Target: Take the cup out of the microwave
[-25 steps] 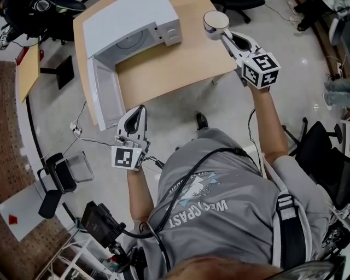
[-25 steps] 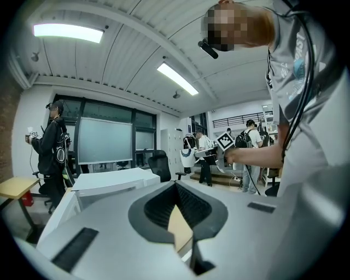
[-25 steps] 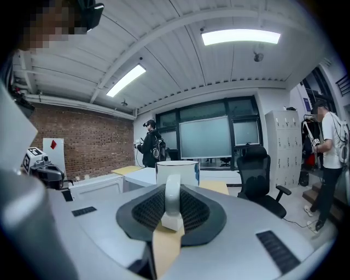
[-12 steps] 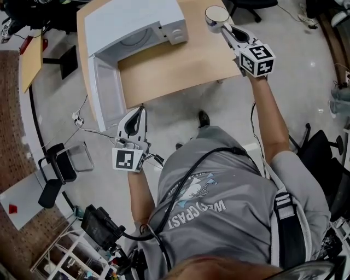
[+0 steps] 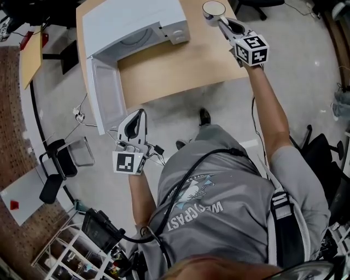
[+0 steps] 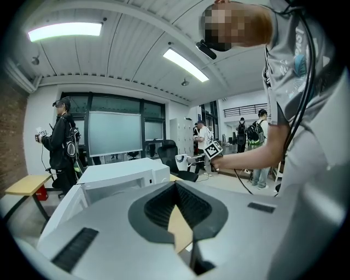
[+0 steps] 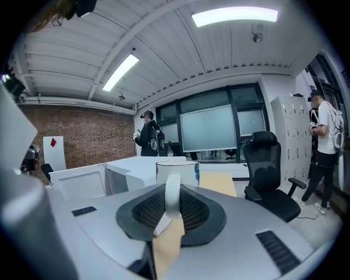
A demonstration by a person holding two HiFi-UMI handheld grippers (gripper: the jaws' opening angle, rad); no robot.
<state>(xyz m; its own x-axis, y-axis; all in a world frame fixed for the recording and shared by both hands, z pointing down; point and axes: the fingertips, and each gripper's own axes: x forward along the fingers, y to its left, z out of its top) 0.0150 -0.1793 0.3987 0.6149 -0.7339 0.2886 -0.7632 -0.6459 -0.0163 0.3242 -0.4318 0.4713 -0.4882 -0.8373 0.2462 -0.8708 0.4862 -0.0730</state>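
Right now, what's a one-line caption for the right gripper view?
Right tool grips the white cup by its handle, clear of the open-doored microwave at left, wooden table beyond.

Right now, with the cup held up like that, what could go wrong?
The right gripper pinches the cup by its handle alone, so it might swing or slip. It hangs near the edge of the table; set down there, it could fall off. The microwave door stands open near the left gripper and could get bumped.
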